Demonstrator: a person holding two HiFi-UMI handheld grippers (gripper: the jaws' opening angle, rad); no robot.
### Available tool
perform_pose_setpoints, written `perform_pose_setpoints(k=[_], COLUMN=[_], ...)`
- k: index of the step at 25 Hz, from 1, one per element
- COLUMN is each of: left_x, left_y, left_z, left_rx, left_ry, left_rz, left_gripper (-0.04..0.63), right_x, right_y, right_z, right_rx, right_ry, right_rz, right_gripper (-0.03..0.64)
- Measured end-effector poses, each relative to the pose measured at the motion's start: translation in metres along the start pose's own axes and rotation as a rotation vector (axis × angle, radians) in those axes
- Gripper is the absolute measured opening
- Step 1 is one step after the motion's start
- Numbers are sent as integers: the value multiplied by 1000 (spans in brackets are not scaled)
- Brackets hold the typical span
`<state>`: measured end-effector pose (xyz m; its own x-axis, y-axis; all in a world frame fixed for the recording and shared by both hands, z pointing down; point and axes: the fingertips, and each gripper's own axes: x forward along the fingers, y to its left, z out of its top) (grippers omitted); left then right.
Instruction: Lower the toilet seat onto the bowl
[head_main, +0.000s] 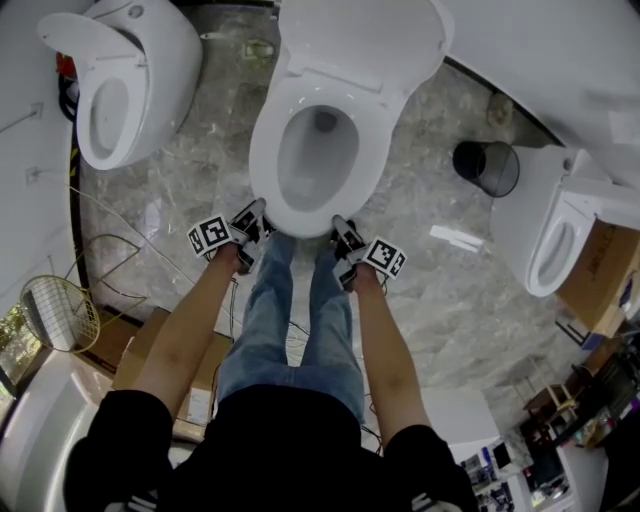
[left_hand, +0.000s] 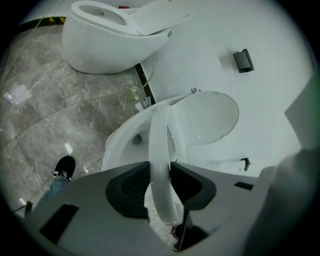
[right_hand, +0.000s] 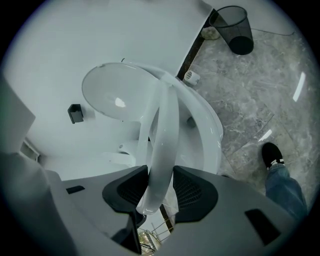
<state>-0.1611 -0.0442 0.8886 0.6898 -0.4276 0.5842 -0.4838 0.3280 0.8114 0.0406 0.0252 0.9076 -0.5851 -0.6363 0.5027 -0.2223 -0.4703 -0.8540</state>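
1. In the head view the toilet bowl (head_main: 318, 160) stands at 12 o'clock from the person, on a grey marble floor (head_main: 430, 260).
2. Its lid (head_main: 360, 40) is tipped back at the bowl's 12 o'clock side.
3. The toilet seat (head_main: 262, 170) lies over the bowl rim, between the lid and the bowl. Whether it already rests on the rim cannot be told.
4. The left gripper (head_main: 256, 212) grips the seat's front edge at about 7 o'clock of the ring. In its own view the white ring (left_hand: 159, 145) runs between the two dark pads (left_hand: 132, 187), which pinch it from both sides.
5. The right gripper (head_main: 340, 226) grips the front edge at about 5 o'clock. In its own view its pads (right_hand: 192, 190) clamp the ring (right_hand: 165, 130) in the same way.
6. A second toilet (head_main: 130, 80) stands at 10 o'clock in the head view, well apart from the first, with its lid raised.
7. A third toilet (head_main: 560, 235) stands at 3 o'clock.
8. A black mesh bin (head_main: 487, 167) sits on the floor at 2 o'clock, between the middle toilet and the third one.
9. The person's legs, in blue jeans (head_main: 290, 320), point towards the bowl's front, between the two grippers.
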Motion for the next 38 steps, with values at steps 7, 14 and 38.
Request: perform_pose_setpoints(k=[7,14,38], left_x=[7,17,44], left_y=[20,41,92], left_z=[-3,-8,-7], left_rx=[7,24,68], left_ry=[16,35,68], left_rz=[47,93,254], left_gripper=[130,135,109], right_x=[8,14,38], right_y=[-17,-39,-90], right_z=[-4,-5,-3], right_rx=[-4,-18,-34], right_ry=[35,54,10], right_rz=[-33,-77,-242], right_gripper=[173,176,170])
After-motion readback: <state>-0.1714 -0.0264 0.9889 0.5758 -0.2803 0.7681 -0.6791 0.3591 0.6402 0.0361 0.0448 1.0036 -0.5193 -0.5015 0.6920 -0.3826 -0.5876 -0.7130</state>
